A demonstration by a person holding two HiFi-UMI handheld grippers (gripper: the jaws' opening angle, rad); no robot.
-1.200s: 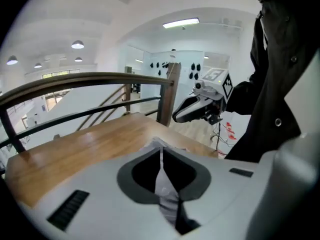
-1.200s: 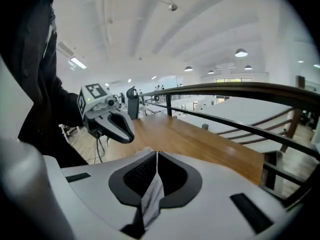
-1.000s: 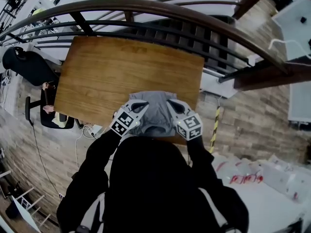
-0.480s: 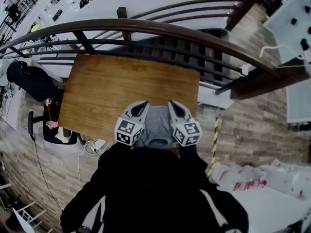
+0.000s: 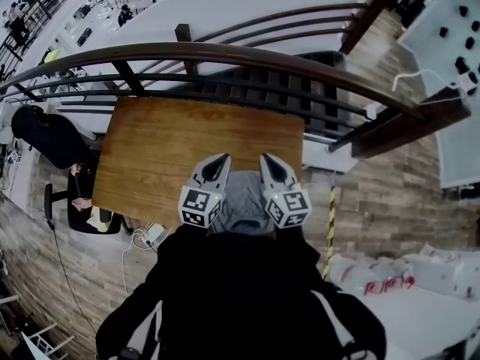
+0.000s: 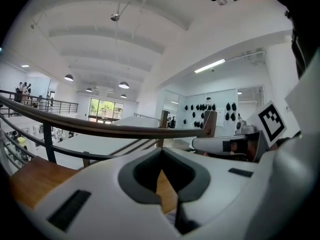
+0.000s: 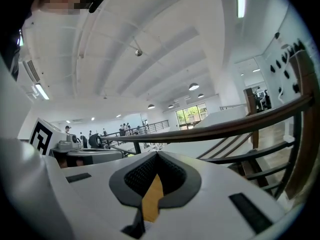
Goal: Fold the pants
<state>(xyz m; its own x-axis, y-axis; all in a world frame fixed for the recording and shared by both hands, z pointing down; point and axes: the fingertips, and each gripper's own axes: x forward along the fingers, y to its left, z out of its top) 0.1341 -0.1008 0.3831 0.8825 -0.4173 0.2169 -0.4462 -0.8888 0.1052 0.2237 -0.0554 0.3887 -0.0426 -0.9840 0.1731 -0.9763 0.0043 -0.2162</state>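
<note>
a dark curved railing [image 5: 247,55] sweeps across the upper part of the head view, and just below it, in the middle, sits the wooden table [image 5: 172,148] with its top bare. the person's black sleeves [image 5: 240,298] fill the bottom of the frame. the grey pants [image 5: 244,201] are bunched in a narrow bundle at the table's near edge, centre frame, hanging between the two grippers. the left gripper [image 5: 220,159] and the right gripper [image 5: 265,158] sit side by side, close together, both pointing up the frame toward the railing. the left one's fingers [image 6: 135,179] are pressed together, with a sliver of grey cloth showing where they meet. the right one's fingers [image 7: 175,181] are pressed together too, but its own view shows no cloth there, so i can't tell if it pinches the pants.
</note>
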